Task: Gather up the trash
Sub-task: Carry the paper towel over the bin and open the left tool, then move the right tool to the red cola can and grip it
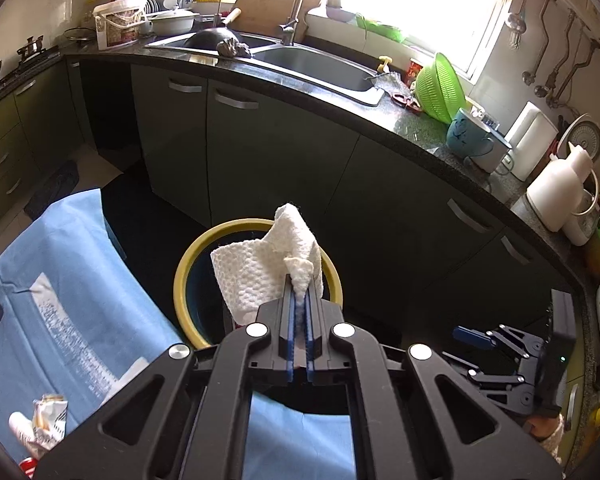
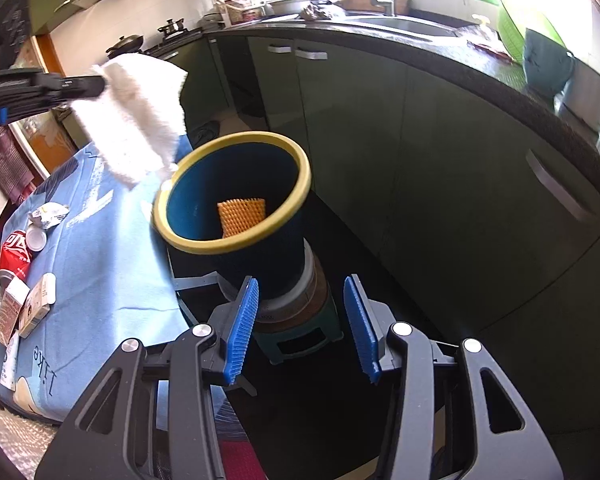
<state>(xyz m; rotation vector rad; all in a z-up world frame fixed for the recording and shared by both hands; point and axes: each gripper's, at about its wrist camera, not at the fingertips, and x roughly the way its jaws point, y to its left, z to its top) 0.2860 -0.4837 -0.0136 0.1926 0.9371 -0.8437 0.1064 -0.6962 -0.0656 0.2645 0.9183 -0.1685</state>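
Observation:
My left gripper [image 1: 299, 280] is shut on a crumpled white paper towel [image 1: 260, 268], which hangs just above the yellow rim of a blue trash bin [image 1: 188, 264]. In the right wrist view the same paper towel [image 2: 136, 120] dangles from the left gripper [image 2: 100, 85] up and to the left of the trash bin [image 2: 236, 200]. An orange foam net [image 2: 242, 216] lies inside the bin. My right gripper [image 2: 306, 320] stands open and empty, low in front of the bin. More trash sits on the blue cloth [image 2: 100, 264]: a red can [image 2: 16, 252], a crumpled wrapper [image 2: 48, 216] and small cartons [image 2: 24, 312].
The bin stands on a small green stool [image 2: 300, 340] beside the cloth-covered table. Dark cabinets [image 1: 260, 152] run under a black counter with a steel sink [image 1: 324, 72], a green colander [image 1: 436, 88], a blue mug [image 1: 466, 136] and a white jug [image 1: 560, 192].

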